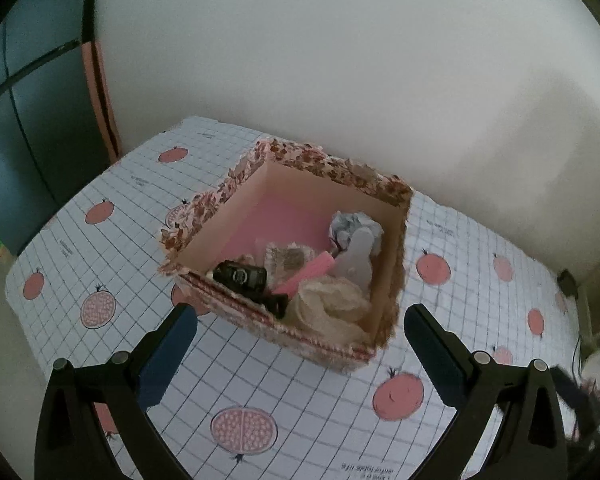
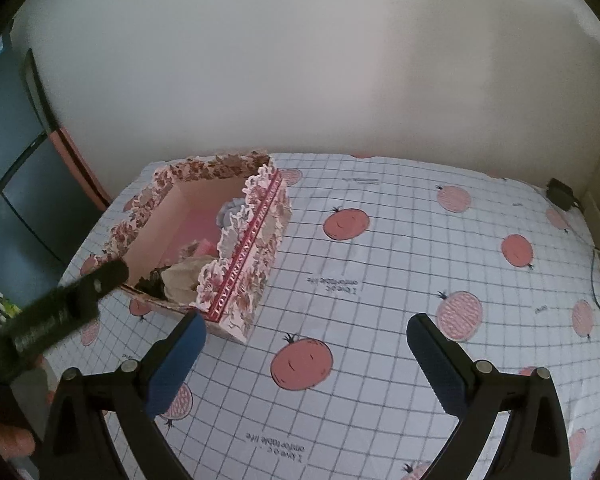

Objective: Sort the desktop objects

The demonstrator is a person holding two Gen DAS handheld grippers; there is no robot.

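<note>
Both tools, left and right, are held wide open and empty above the pomegranate-printed grid-cloth surface; the floral cardboard box is filled with small items.

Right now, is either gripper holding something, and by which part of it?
Nothing is held. The left gripper and the right gripper both stand open and empty above the tablecloth, near the floral box.

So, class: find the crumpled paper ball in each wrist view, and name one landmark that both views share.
Left wrist: crumpled paper ball lies inside the floral box, at its far right corner.
Right wrist: only a grey sliver peeks over the box's lacy near wall, left of centre.
Shared landmark: the floral box on the pomegranate-print tablecloth.
</note>
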